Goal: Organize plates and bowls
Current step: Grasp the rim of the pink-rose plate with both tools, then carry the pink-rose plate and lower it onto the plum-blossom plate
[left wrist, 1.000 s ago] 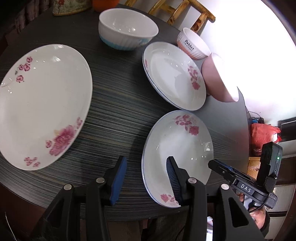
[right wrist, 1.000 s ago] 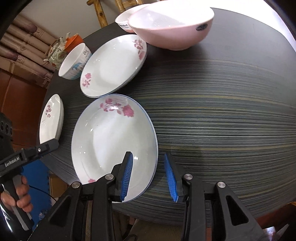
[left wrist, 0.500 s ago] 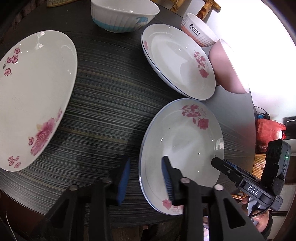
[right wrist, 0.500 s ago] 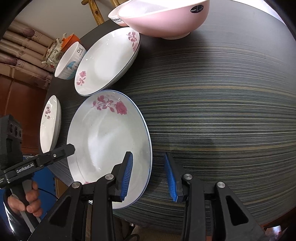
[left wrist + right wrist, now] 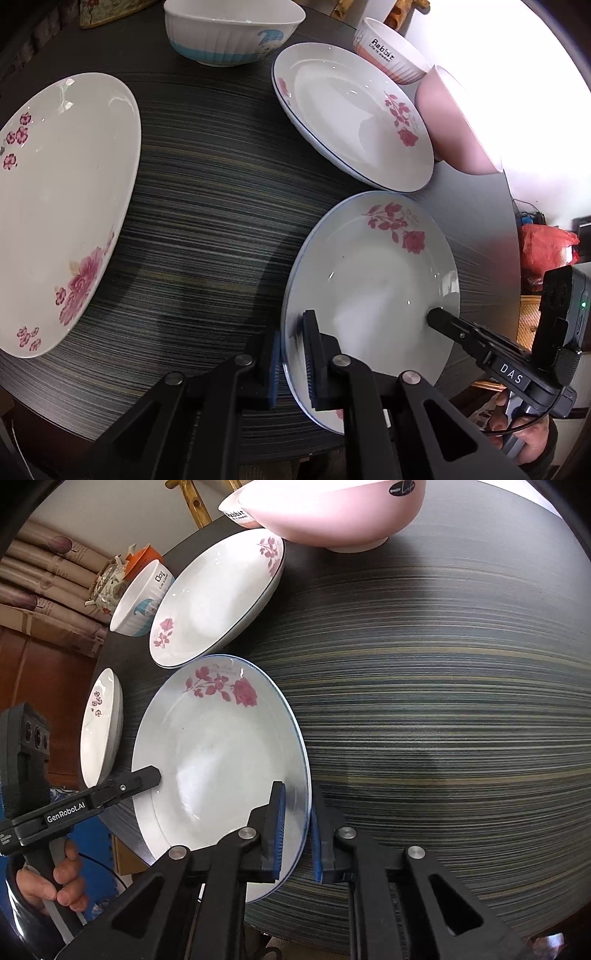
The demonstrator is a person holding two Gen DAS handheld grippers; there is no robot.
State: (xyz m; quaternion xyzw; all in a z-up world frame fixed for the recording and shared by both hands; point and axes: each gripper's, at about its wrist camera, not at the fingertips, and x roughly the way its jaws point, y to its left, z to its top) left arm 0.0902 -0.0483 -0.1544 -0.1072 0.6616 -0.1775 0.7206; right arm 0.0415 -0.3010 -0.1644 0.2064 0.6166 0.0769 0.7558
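Observation:
A white rose-patterned plate [image 5: 373, 280] [image 5: 221, 753] lies at the near edge of the dark round table [image 5: 207, 206]. My left gripper [image 5: 291, 363] is shut on its left rim. My right gripper [image 5: 297, 836] is shut on its right rim. A second rose plate [image 5: 347, 114] [image 5: 218, 594] lies just behind it. A large plate with pink blossoms [image 5: 55, 206] [image 5: 101, 727] lies at the left. A pink bowl [image 5: 458, 122] [image 5: 332, 509], a "Rabbit" bowl [image 5: 388, 59] and a blue-and-white bowl [image 5: 229, 29] [image 5: 142, 598] stand at the back.
A floral teapot [image 5: 109, 581] and an orange item stand at the table's far edge. A wooden chair [image 5: 188, 498] stands behind the table. The table edge runs close under both grippers.
Both grippers moved in on the near rose plate and closed on its opposite rims. One second ago their jaws stood open around the rims.

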